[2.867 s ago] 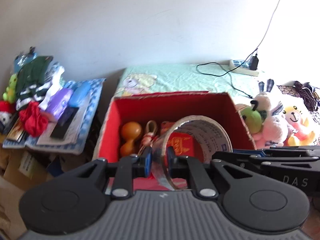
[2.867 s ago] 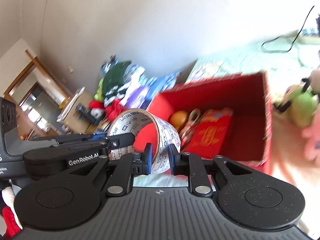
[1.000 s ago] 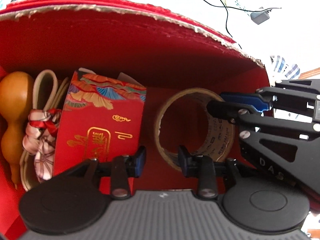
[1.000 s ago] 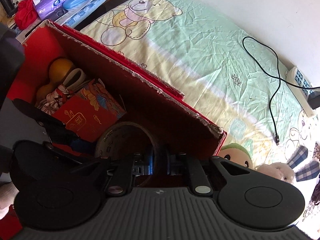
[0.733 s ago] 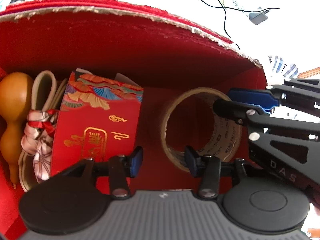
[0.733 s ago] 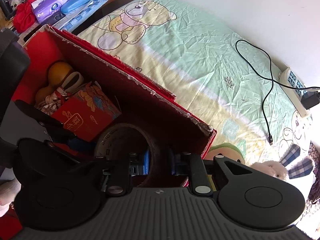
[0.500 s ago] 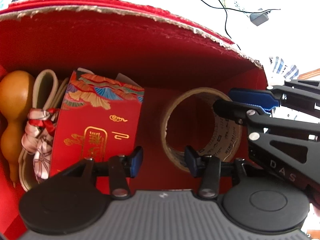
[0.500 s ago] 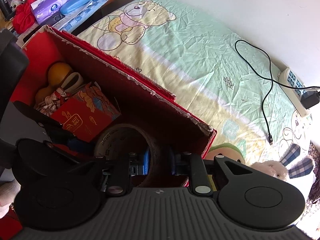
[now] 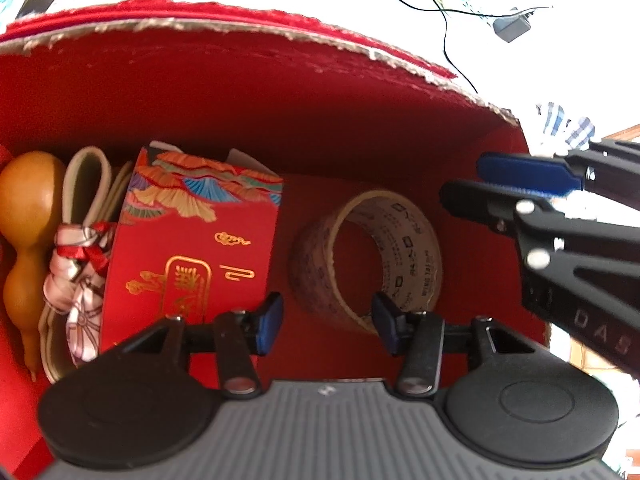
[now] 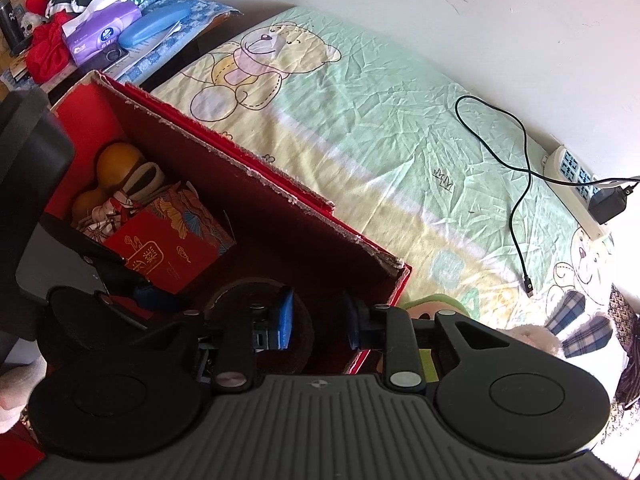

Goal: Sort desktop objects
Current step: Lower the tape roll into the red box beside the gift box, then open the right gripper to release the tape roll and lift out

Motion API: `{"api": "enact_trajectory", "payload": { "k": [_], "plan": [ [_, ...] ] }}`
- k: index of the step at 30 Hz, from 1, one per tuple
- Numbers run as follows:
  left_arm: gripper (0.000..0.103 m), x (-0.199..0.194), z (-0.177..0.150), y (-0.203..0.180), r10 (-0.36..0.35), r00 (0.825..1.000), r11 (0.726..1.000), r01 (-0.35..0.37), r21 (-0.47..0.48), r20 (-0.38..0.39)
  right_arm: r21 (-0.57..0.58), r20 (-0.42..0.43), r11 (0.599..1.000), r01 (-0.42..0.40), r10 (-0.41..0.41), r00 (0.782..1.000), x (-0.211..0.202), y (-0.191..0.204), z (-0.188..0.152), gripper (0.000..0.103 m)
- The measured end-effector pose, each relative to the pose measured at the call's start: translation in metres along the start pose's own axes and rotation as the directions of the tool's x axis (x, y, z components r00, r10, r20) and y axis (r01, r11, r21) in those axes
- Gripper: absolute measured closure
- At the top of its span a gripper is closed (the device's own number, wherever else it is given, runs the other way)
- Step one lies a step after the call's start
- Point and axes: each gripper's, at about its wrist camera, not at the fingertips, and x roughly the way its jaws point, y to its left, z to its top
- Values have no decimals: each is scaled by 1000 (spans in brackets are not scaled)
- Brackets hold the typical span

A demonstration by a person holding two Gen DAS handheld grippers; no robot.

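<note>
A roll of printed packing tape stands on its edge on the floor of the red box, right of a red gift packet. My left gripper hangs open just in front of the roll and touches nothing. The right gripper is at the box's right wall, its jaws apart, clear of the roll. In the right wrist view the right gripper is open above the dark roll, inside the box. The left gripper's finger shows at the left.
A gourd and a tied scarf bundle fill the box's left end. Beyond the box lie a bear-print sheet, a power strip with a black cable, a green plush and a purple tissue pack.
The roll was carried into the box by both grippers. The right gripper has since opened and let it go, the left jaws have spread wider, and the roll now rests lower on the box floor.
</note>
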Motion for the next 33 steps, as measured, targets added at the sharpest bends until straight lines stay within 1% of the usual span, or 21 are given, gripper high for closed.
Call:
{"api": "enact_trajectory", "payload": {
  "k": [4, 7, 9, 10, 11, 14, 16, 19, 21, 23, 27, 28, 29, 30, 31, 32, 33],
  "plan": [
    [54, -6, -5, -12, 7, 1000, 996, -9, 91, 21, 57, 29, 998, -12, 11, 1000, -4, -7, 0, 76],
    [57, -8, -8, -17, 8, 999, 991, -12, 131, 32, 91, 48, 995, -41, 36, 998, -10, -9, -2, 76],
    [58, -9, -10, -19, 4, 999, 989, -9, 147, 31, 101, 55, 994, -52, 47, 997, -13, -9, -6, 77],
    [61, -10, -10, -19, 1, 999, 988, -6, 153, 32, 104, 60, 993, -52, 46, 997, -14, -8, -7, 77],
    [62, -12, -11, -19, -5, 999, 988, 0, 153, 33, 110, 68, 993, -52, 44, 997, -16, -8, -9, 77],
    [62, -18, -12, -15, -39, 999, 990, 34, 137, 34, 156, 101, 985, -73, 58, 993, -24, -14, -15, 77],
    [62, -24, -14, -15, -52, 998, 988, 46, 147, 40, 190, 121, 978, -88, 66, 990, -28, -19, -18, 77],
    [62, -32, -19, -23, -50, 998, 981, 40, 188, 48, 239, 146, 964, -115, 82, 986, -33, -24, -23, 78],
    [62, -32, -22, -31, -54, 998, 975, 46, 218, 29, 265, 155, 955, -136, 97, 983, -34, -26, -26, 81],
    [62, -25, -21, -39, -38, 999, 970, 34, 239, 10, 284, 156, 948, -144, 103, 982, -33, -25, -29, 83],
    [62, -8, -17, -40, 5, 999, 977, 4, 213, -41, 321, 165, 931, -173, 125, 978, -31, -27, -33, 83],
    [62, -4, -14, -40, 9, 998, 980, 3, 200, -59, 335, 172, 924, -184, 132, 976, -31, -28, -34, 83],
    [62, -4, -12, -39, -3, 997, 982, 17, 189, -71, 348, 179, 917, -193, 137, 974, -31, -29, -36, 83],
    [62, -5, -11, -39, -5, 998, 983, 16, 182, -62, 358, 186, 913, -198, 139, 973, -32, -30, -37, 83],
    [62, -6, -9, -39, 10, 999, 984, -1, 179, -50, 364, 192, 909, -202, 139, 972, -32, -30, -38, 83],
    [62, -6, -8, -40, 23, 999, 985, -15, 174, -46, 370, 197, 906, -204, 138, 971, -32, -30, -40, 83],
    [62, -5, -6, -40, 22, 999, 986, -14, 166, -48, 376, 201, 904, -205, 137, 970, -32, -30, -40, 83]
  ]
}}
